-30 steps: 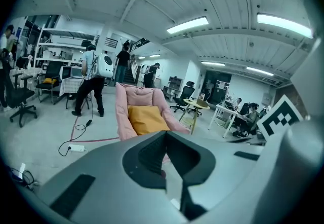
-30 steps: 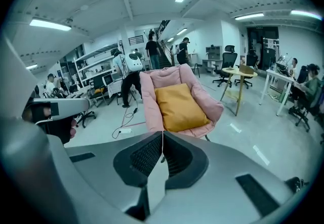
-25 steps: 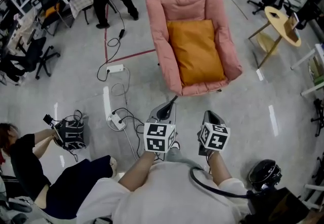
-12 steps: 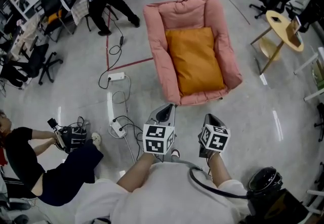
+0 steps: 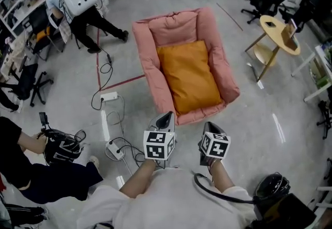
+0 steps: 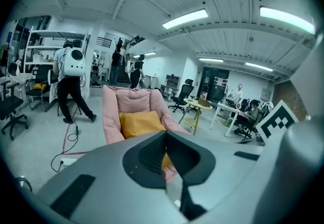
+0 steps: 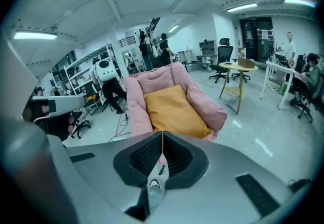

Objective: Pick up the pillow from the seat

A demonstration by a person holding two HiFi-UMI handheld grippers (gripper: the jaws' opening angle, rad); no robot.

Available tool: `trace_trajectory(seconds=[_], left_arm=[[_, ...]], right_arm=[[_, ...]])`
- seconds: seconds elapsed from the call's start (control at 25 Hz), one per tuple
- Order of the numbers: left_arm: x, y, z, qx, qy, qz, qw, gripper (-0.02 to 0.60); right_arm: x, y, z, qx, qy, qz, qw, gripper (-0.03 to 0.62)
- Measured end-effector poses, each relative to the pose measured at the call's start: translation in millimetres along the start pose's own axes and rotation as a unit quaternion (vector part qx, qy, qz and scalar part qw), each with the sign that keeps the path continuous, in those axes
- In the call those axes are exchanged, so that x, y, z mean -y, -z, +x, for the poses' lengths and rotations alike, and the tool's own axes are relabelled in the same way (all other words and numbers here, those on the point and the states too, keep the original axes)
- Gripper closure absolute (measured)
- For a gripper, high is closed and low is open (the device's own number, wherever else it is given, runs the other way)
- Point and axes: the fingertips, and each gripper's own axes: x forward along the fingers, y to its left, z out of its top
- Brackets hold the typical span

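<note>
An orange pillow (image 5: 189, 75) lies flat in a pink padded seat (image 5: 146, 52) on the floor, ahead of me. The pillow (image 6: 139, 122) shows past the left jaws in the left gripper view, and the pillow (image 7: 173, 110) fills the seat (image 7: 210, 108) in the right gripper view. My left gripper (image 5: 167, 118) is shut and empty, its tip just short of the seat's near edge. My right gripper (image 5: 210, 128) is shut too, empty, a little nearer to me. Neither touches the seat or pillow.
Cables and a power strip (image 5: 108, 97) lie on the floor to the left. A person (image 5: 31, 171) sits at lower left with a bag (image 5: 59, 147). A round wooden table (image 5: 279, 34) and office chairs (image 5: 262, 0) stand at right. A black helmet (image 5: 271, 186) lies by my right side.
The seat and pillow have shifted left and down in the head view, so they are nearer. Both grippers stay shut and side by side, the left tip now close to the seat's edge.
</note>
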Motion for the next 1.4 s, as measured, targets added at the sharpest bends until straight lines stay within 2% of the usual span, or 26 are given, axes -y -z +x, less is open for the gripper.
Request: trace_trajectory(seconds=[0.2, 0.68, 1.04, 1.2, 1.4], left_arm=[[-20.3, -28.4, 33.5, 0.006, 0.017, -0.002, 0.9998, 0.574], [-87.0, -70.7, 101.2, -0.002, 0.042, -0.009, 0.9991, 0.574], [-108.1, -65.7, 146.8, -0.037, 0.060, -0.010, 0.9975, 0.574], [-108.2, -58.5, 168.8, -0.058, 0.054, -0.010, 0.9968, 0.574], [-105.0, -72.8, 196.0, -0.054, 0.033, -0.016, 0.9978, 0.574]], right_arm=[[-7.0, -41.8, 27.0, 0.011, 0.014, -0.008, 1.000, 0.565], [-28.4, -107.5, 94.3, 0.011, 0.048, -0.007, 0.999, 0.564], [-24.9, -114.2, 130.6, -0.008, 0.059, 0.018, 0.998, 0.565], [-8.1, -109.1, 150.4, -0.031, 0.055, 0.030, 0.998, 0.565], [5.5, -133.8, 177.4, -0.039, 0.030, 0.013, 0.999, 0.565]])
